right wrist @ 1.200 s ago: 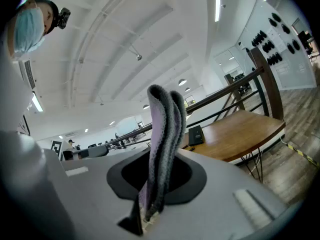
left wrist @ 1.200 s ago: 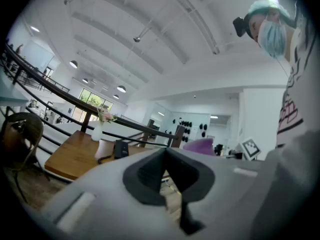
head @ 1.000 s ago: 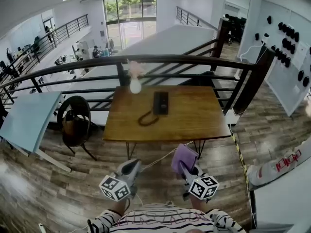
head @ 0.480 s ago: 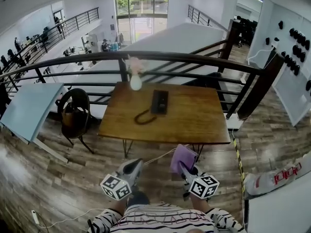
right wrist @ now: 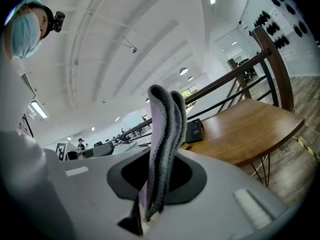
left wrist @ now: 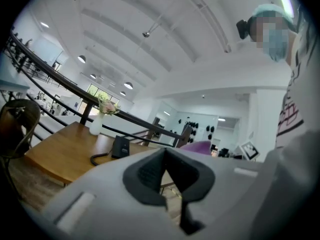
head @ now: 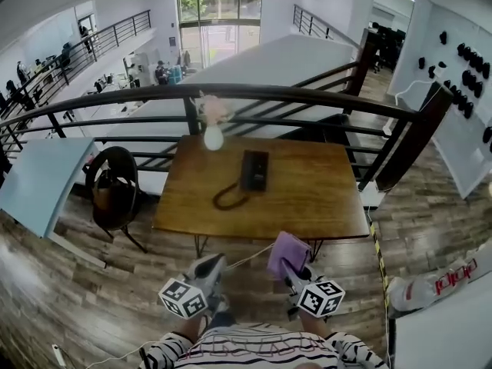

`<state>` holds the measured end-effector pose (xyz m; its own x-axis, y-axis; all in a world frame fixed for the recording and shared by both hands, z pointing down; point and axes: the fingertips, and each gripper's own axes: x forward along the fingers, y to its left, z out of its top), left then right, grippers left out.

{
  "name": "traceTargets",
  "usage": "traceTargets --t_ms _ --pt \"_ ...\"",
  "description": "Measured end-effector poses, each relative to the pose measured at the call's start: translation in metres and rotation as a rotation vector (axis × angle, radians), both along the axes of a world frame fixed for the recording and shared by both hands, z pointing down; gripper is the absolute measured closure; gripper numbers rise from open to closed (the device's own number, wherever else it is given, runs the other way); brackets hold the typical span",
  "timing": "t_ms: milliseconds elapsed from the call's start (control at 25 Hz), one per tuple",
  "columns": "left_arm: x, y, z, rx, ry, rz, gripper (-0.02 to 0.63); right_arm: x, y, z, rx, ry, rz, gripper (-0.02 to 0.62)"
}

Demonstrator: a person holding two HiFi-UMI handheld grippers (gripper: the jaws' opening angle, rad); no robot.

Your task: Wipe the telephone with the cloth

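Nearest: striped shirt [head: 261, 350] at the bottom edge of the head view, with both grippers held out just ahead of it over the wood floor [head: 92, 298].

Left gripper [head: 209, 261]: jaws together, nothing between them. Pointed toward the table.

Right gripper [head: 287, 264]: jaws clamped on the cloth [head: 289, 250]. The cloth is purple and folded, and stands up out of the jaws in a tall loop. Both grippers are short of the table's near edge and touch nothing on it.

Table [head: 315, 198]: brown wood on thin dark legs. Telephone [head: 254, 169]: black, lying flat just left of the table's middle, well apart from both grippers. Its dark cord [head: 227, 195] curls in a loop toward the near left of the tabletop. White vase [head: 214, 137] with pale pink flowers [head: 211, 108] stands upright at the far left edge, beyond the telephone.

Left of the table: a round-backed dark chair [head: 114, 187], and beside it a pale blue tabletop [head: 42, 183].

Behind the table: a dark railing [head: 307, 94]. Beyond that, an open hall with large windows [head: 217, 6]. Far right: a white wall panel [head: 461, 91] dotted with small black items.
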<state>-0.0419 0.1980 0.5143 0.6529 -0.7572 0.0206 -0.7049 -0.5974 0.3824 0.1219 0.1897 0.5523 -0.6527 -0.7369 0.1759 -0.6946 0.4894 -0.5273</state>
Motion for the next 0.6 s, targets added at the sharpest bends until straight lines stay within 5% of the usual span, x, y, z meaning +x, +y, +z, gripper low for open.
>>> traceTargets --t_ms 600 --pt "-0.110 -0.136 -0.013 0.010 -0.001 0.122 0.606 -0.107 -0.120 -0.016 0.020 -0.004 0.130 0.545"
